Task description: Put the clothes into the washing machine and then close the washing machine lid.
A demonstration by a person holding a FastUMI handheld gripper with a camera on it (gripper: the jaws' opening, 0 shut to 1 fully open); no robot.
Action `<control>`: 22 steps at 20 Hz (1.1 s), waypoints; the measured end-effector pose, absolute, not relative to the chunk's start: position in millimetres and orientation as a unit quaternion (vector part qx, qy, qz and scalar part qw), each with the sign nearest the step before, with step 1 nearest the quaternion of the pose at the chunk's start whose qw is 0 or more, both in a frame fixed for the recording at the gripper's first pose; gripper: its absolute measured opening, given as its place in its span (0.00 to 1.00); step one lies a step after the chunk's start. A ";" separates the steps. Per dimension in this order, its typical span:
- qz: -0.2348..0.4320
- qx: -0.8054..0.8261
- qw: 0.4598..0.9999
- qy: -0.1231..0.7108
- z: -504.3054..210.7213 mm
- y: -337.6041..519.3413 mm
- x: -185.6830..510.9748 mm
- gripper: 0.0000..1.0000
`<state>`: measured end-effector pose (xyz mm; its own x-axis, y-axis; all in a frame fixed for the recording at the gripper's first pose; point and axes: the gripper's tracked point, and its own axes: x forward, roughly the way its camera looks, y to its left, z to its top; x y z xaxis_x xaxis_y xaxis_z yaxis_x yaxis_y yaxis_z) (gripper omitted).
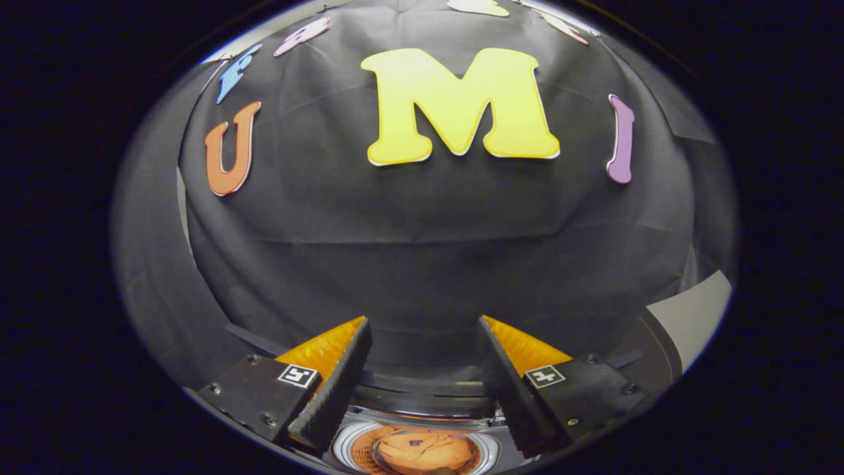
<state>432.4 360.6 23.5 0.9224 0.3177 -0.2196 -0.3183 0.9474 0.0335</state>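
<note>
My gripper [423, 324] is held up high and stands open, with nothing between its fingers. Below and between the fingers I look down on the washing machine [422, 404], whose round drum opening has a pale rim [343, 448]. An orange garment [422, 450] lies inside the drum. A dark curved band [422, 382] sits just behind the opening; whether it is the raised lid I cannot tell.
The booth's black cloth wall [422, 251] rises straight ahead beyond the fingers. A pale grey panel [692, 316] shows past the right finger, at the side of the cloth.
</note>
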 end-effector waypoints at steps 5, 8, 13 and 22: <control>0.163 -0.001 0.983 0.089 22.8 359.0 425.1 0.99; 0.162 0.000 0.984 0.079 21.3 357.8 418.5 0.99; 0.163 0.000 0.984 0.068 18.4 356.2 410.5 0.99; 0.162 0.000 0.986 0.050 7.5 352.9 384.4 0.99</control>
<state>384.4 352.9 7.5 0.9425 0.3194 -0.0983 -0.3194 0.9475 0.0162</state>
